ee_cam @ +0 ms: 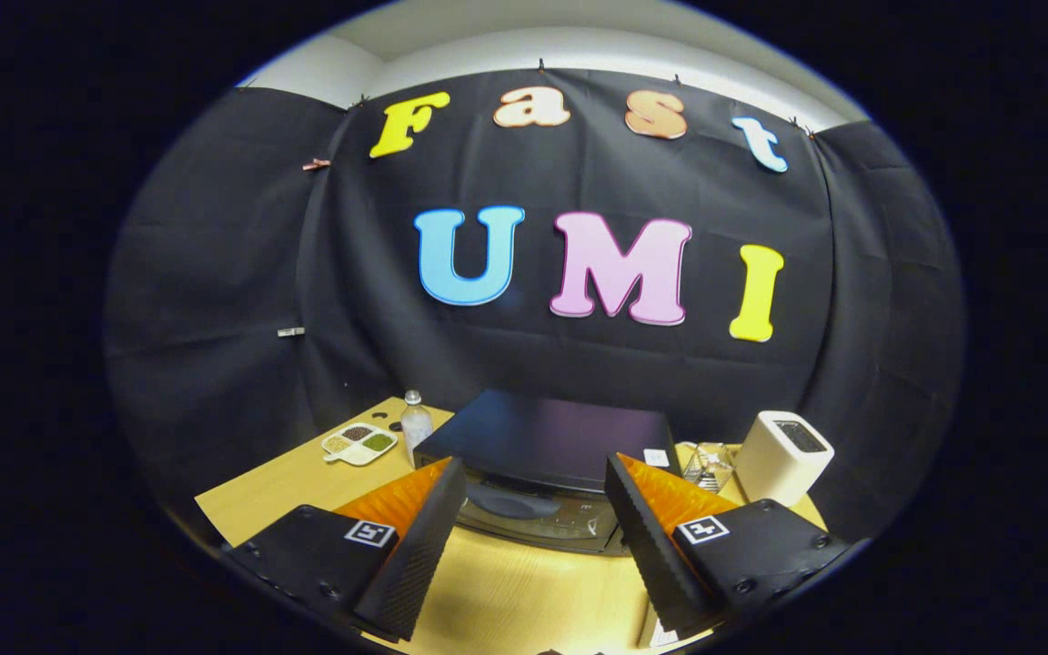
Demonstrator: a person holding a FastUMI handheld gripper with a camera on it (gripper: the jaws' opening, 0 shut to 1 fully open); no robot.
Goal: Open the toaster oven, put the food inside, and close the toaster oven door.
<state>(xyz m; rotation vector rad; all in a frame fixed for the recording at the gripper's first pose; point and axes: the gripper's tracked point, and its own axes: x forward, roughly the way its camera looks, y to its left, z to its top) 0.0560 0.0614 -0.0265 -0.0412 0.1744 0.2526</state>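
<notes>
Standing on the pale wooden table (287, 487), a black, flat-topped toaster oven (547, 437) serves as the landmark, its dark glass door (533, 514) seen closed and facing the gripper. Left of the oven, a white divided dish of grains (359, 443) is set, and a small clear plastic bottle with a white cap (415, 423) is placed just beside the oven's left corner. The gripper (533, 528) is held spread wide and grasping nothing, its black ribbed fingers (419, 546) seen just before the door. Right of the oven, a clear glass container (708, 466) and a white boxy appliance (783, 455) are found.
</notes>
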